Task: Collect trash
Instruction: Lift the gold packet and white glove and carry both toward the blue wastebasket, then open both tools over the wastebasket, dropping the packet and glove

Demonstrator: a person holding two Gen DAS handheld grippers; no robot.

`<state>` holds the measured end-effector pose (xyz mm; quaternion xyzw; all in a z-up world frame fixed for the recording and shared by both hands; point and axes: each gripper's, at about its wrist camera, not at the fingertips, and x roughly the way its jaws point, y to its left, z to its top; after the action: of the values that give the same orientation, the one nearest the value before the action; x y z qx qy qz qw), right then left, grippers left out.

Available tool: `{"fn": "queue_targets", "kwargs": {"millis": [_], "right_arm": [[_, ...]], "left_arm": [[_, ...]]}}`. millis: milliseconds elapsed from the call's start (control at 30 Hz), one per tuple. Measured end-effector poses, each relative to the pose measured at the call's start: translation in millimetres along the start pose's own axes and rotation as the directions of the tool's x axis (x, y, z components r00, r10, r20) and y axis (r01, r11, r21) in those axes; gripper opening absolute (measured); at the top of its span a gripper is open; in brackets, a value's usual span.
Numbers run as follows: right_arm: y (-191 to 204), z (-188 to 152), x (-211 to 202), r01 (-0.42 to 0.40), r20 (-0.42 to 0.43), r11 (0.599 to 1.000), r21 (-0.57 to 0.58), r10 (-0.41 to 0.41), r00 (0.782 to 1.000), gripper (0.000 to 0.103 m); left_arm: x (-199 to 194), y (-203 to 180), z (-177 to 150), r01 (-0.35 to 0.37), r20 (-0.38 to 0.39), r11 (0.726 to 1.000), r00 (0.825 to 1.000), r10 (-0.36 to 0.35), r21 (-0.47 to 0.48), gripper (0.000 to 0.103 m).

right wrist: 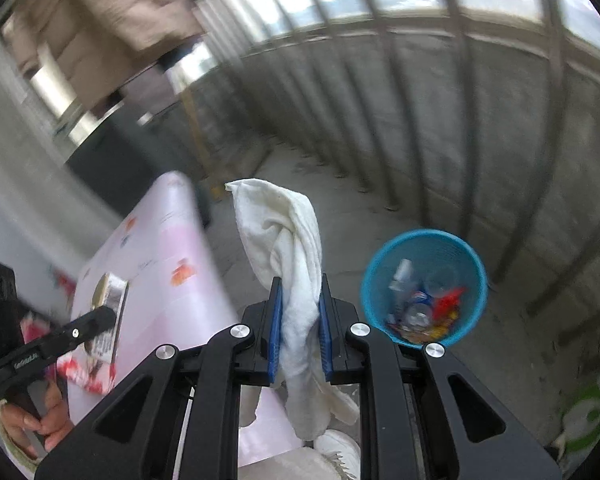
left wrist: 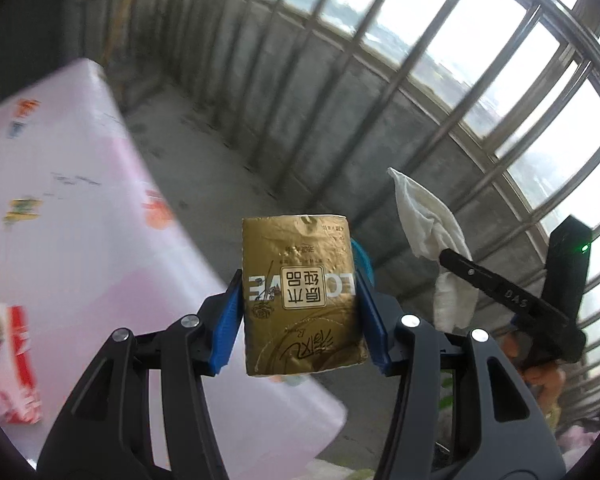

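My left gripper (left wrist: 298,276) is shut on a gold tissue packet (left wrist: 300,294), held upright in the air past the edge of the pink table (left wrist: 80,208). My right gripper (right wrist: 300,296) is shut on a crumpled white cloth (right wrist: 288,240) that hangs out above and below its blue pads. The cloth also shows at the right of the left wrist view (left wrist: 432,236). A blue mesh trash bin (right wrist: 424,288) with several pieces of trash inside stands on the concrete floor to the right of the right gripper. The gold packet also shows edge-on at the left of the right wrist view (right wrist: 110,300).
The pink table (right wrist: 160,264) carries a red and white package (left wrist: 16,364). Metal railing bars (left wrist: 420,92) and a concrete wall close the balcony ahead. A green and white object (right wrist: 584,412) lies on the floor at the right. A beige jacket (right wrist: 112,12) hangs at the upper left.
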<state>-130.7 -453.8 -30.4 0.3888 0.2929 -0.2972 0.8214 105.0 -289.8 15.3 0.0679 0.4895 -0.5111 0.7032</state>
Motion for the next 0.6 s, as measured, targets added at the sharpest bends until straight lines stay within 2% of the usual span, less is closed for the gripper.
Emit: {"fn": "queue_targets", "kwargs": {"millis": [100, 233, 400, 433, 467, 500, 533, 600], "right_arm": [[-35.9, 1.9, 14.2, 0.032, -0.012, 0.994, 0.108, -0.031, 0.999, 0.016], [-83.8, 5.4, 47.9, 0.054, -0.058, 0.971, 0.234, -0.042, 0.997, 0.016], [-129.1, 21.1, 94.6, 0.084, -0.089, 0.939, 0.334, -0.057, 0.994, 0.019], [-140.5, 27.0, 108.6, 0.09, -0.093, 0.934, 0.346, -0.061, 0.994, 0.021], [-147.2, 29.7, 118.5, 0.096, -0.101, 0.93, 0.354, -0.064, 0.993, 0.033], [-156.9, 33.0, 133.7, 0.113, -0.118, 0.923, 0.368, -0.074, 0.99, 0.05], [-169.4, 35.3, 150.1, 0.123, -0.139, 0.912, 0.391, -0.074, 0.988, 0.056], [-182.9, 35.5, 171.1, 0.135, -0.173, 0.908, 0.397, -0.07, 0.982, 0.057]], "left_arm": [[41.8, -14.0, 9.7, 0.036, -0.085, 0.999, 0.996, -0.036, 0.002, 0.05], [98.8, -35.2, 20.9, 0.037, -0.18, 0.999, 0.983, -0.035, 0.009, 0.05], [168.4, -67.3, 45.8, 0.044, -0.243, 0.998, 0.97, -0.033, 0.041, 0.051], [180.9, -71.0, 49.6, 0.047, -0.252, 0.998, 0.967, -0.034, 0.042, 0.054], [195.1, -76.2, 52.8, 0.049, -0.26, 0.998, 0.965, -0.035, 0.047, 0.061], [211.9, -81.6, 57.5, 0.048, -0.262, 0.998, 0.964, -0.035, 0.044, 0.066], [220.1, -81.4, 58.4, 0.044, -0.259, 0.998, 0.965, -0.032, 0.039, 0.071], [238.8, -84.1, 61.7, 0.019, -0.266, 0.999, 0.964, -0.008, 0.039, 0.071]]}}
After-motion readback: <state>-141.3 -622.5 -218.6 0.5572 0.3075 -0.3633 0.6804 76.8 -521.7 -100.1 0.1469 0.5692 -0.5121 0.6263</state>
